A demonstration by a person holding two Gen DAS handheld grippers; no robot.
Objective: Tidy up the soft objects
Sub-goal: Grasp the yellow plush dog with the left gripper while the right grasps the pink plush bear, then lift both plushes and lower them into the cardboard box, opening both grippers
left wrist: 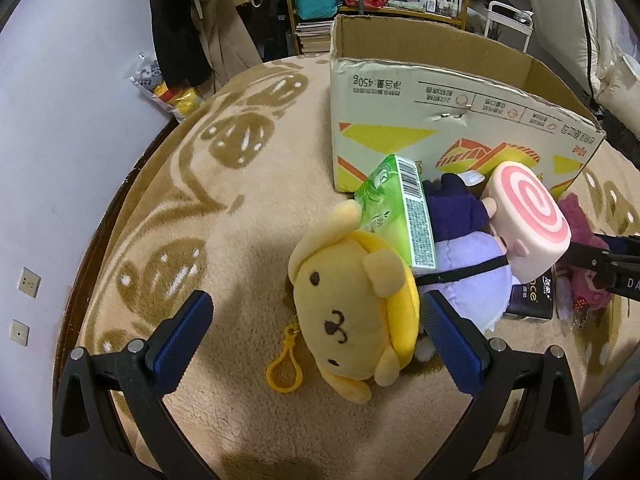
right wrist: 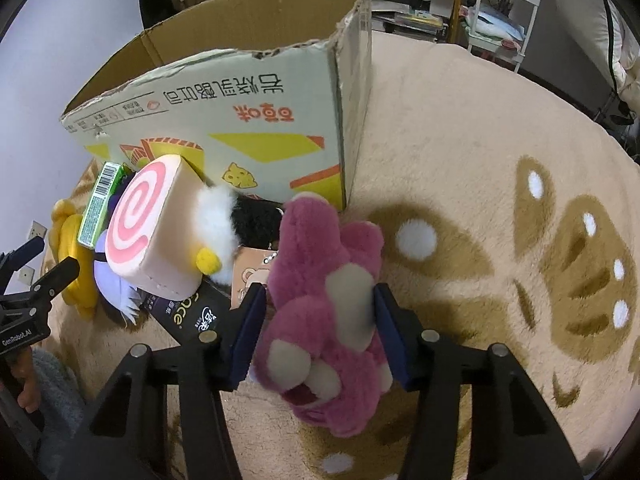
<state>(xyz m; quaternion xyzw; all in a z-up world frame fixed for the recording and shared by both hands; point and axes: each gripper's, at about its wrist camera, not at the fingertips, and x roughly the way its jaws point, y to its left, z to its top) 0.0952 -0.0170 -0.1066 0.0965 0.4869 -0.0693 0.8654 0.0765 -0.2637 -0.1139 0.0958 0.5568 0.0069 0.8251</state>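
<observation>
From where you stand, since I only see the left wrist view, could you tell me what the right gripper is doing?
Observer: The right gripper straddles the pink bear, a pad touching each side.
Operator: Is anything hidden behind the swirl cushion?
Observer: A white and black fluffy toy with a yellow tip leans against it.
Operator: Is anything else near the bear?
Observer: A card printed with a cartoon bear pokes out beside it.
</observation>
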